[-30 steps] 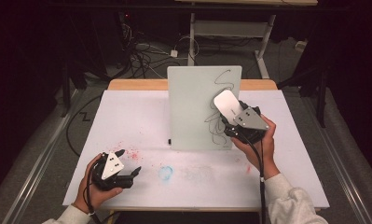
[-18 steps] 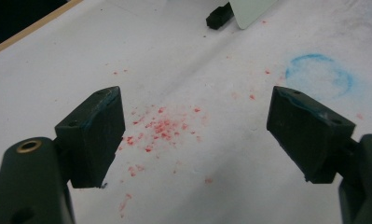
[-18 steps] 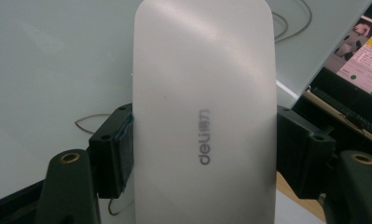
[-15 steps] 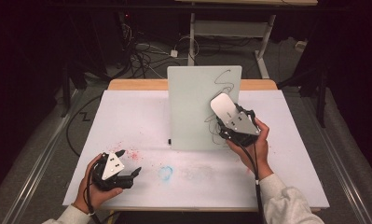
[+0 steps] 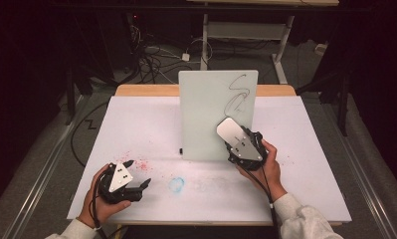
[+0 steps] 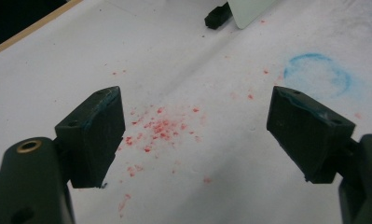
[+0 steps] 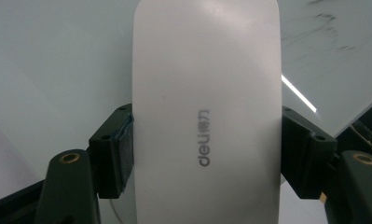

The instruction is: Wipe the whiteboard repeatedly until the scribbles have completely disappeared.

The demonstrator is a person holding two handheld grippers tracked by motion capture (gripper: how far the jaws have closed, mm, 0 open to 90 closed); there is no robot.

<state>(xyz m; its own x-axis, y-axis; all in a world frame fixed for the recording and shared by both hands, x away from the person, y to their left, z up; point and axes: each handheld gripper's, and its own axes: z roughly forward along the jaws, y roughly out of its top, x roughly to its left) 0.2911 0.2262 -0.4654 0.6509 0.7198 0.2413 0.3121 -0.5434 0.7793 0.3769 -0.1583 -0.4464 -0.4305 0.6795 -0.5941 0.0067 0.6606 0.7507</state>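
Observation:
A pale green-white board [image 5: 206, 114] stands upright in the middle of the white table [image 5: 136, 119]. A black scribble [image 5: 237, 92] marks its upper right part. My right gripper [image 5: 237, 141] is shut on a white oblong eraser [image 5: 230, 130] and holds it against the board's lower right area. The right gripper view has the eraser [image 7: 207, 93], printed "deli", clamped between both jaws of my right gripper [image 7: 207, 154], with the board [image 7: 58, 56] right behind it. My left gripper [image 5: 139, 172] rests open near the front left edge, and between its jaws [image 6: 211, 135] is only bare table.
Red specks [image 6: 160, 128] lie on the table under my left gripper, with a faint blue ring [image 6: 319, 74] to their right. A small black foot [image 5: 180, 150] props the board's lower left corner. Cables and table legs sit on the dark floor behind the table.
My right gripper has slid the eraser down and a little left across the board, uncovering the upper scribble. The lower scribble lines no longer show. My left gripper has stayed put.

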